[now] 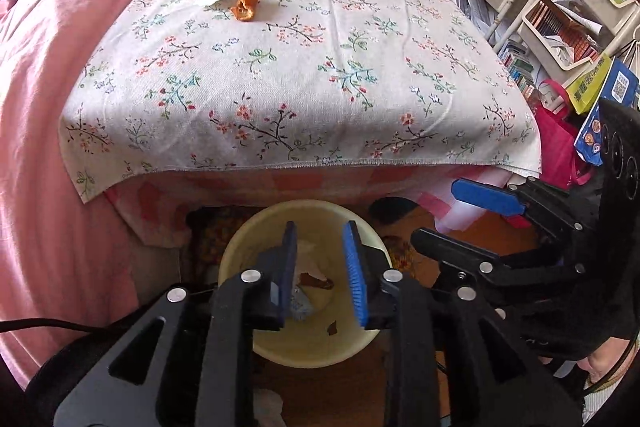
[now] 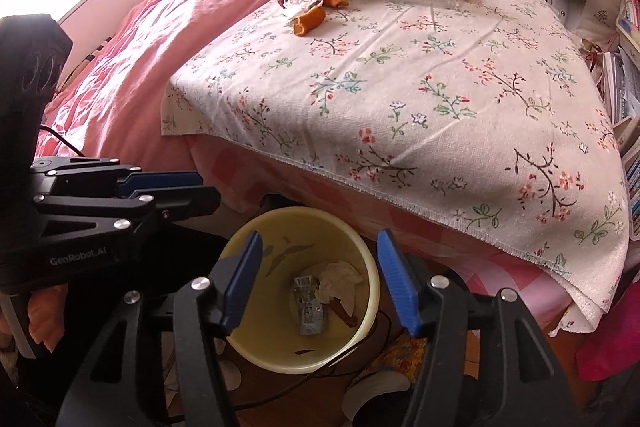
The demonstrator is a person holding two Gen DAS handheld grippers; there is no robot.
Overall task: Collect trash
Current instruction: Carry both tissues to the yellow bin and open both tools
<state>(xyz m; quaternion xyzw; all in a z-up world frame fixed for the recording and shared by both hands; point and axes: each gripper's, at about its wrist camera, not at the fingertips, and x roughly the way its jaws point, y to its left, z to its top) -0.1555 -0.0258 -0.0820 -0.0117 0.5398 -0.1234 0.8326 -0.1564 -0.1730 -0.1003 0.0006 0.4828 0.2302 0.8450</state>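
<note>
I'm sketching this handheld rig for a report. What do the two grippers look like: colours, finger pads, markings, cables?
Both are black plastic frames with angular cut-outs and round silver bolt heads. The left gripper and the right gripper each carry two flat fingers faced with ribbed blue pads. The left one's side bears pale "GenRobot.AI" lettering, seen from the right wrist. A thin black cable trails off by the left one.
</note>
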